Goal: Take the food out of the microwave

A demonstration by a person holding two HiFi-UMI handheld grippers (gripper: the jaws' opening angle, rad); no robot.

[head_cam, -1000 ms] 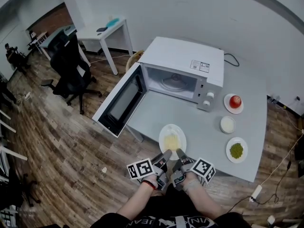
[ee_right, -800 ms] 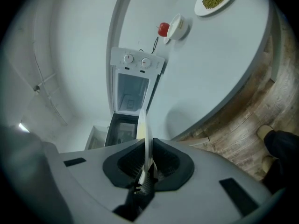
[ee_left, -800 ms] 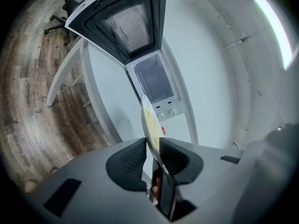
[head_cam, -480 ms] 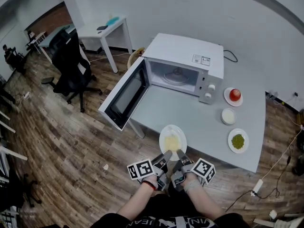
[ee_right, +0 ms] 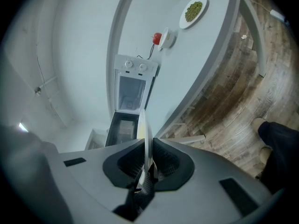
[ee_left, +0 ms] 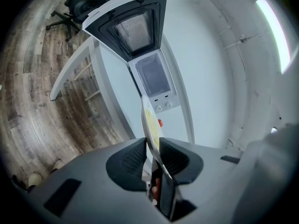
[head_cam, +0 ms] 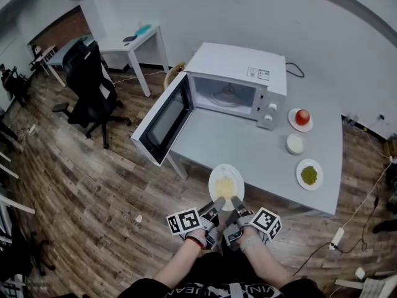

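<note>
A white plate (head_cam: pixel 226 185) with yellow food on it hangs level over the grey table's (head_cam: pixel 248 148) front edge, mostly off the table. My left gripper (head_cam: pixel 214 206) is shut on its near rim from the left, and my right gripper (head_cam: pixel 236 204) is shut on the same rim from the right. The plate (ee_left: pixel 148 120) shows edge-on between the pads of the left gripper (ee_left: pixel 152 149) in the left gripper view. In the right gripper view the plate (ee_right: pixel 145 129) is likewise pinched by the right gripper (ee_right: pixel 148 161). The white microwave (head_cam: pixel 239 79) stands behind with its door (head_cam: pixel 162 120) swung open and its chamber holding no food.
To the right on the table are a saucer with a red fruit (head_cam: pixel 302 118), a small white bowl (head_cam: pixel 295 144) and a plate of green peas (head_cam: pixel 309 175). A black office chair (head_cam: pixel 90 85) and a white side table (head_cam: pixel 133 42) stand on the wooden floor at left.
Both grippers have drawn the plate back from the microwave toward the person, from above the table's front to over its edge. The grips are the same.
</note>
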